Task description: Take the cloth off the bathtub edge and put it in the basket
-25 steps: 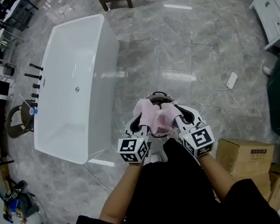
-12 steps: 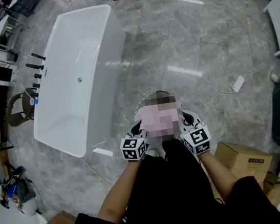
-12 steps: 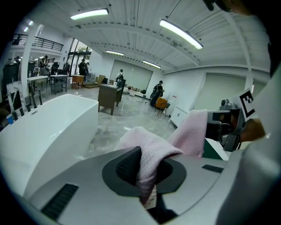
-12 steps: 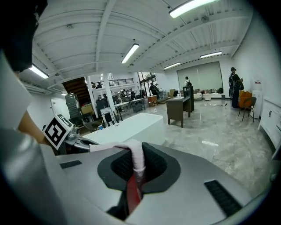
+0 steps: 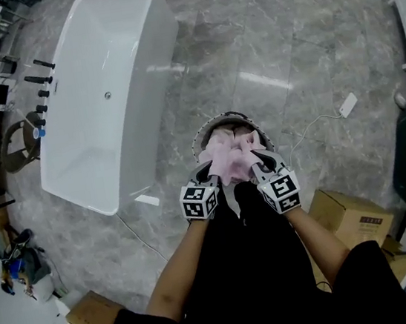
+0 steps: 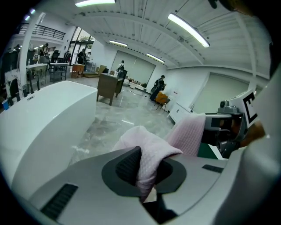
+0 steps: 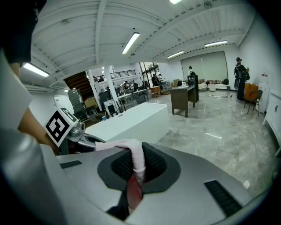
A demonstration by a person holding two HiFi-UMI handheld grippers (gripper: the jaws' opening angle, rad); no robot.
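A pink cloth hangs bunched between both grippers, just above a round basket on the floor in the head view. My left gripper is shut on one end of the cloth. My right gripper is shut on the other end. The white bathtub stands to the left of the basket, its edge bare. The cloth covers most of the basket's inside.
Cardboard boxes sit at the right by my arm, another box at lower left. A white power strip and cable lie on the marble floor right of the basket. Black taps stand along the tub's left side.
The view has shifted so the tub and basket sit higher in the frame. Both grippers with the cloth now hang over the basket's near rim, a little lower than before.
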